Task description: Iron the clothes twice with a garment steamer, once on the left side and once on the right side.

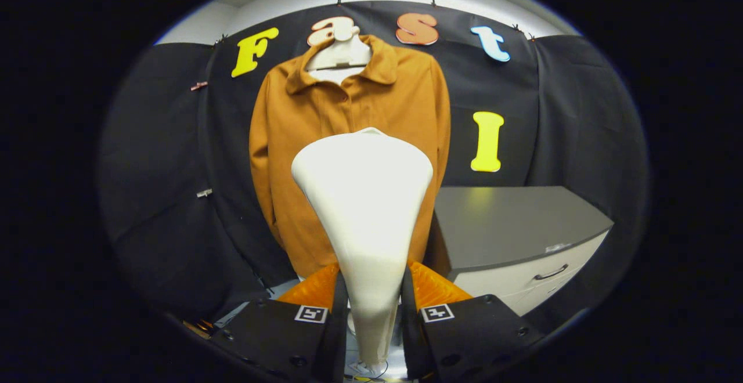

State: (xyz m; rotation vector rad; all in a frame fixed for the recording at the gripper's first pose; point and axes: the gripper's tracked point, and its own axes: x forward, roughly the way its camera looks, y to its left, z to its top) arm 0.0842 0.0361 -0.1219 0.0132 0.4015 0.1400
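1. The gripper [373, 304] had both fingers clamped tight on the handle of the garment steamer [364, 197].
2. The jacket [302, 133] hung on a mannequin bust [339, 52] just beyond the steamer head, beside a cabinet [516, 226].
3. I'd start high on one side, keep the head flat, and stroke slowly down (no rushing).
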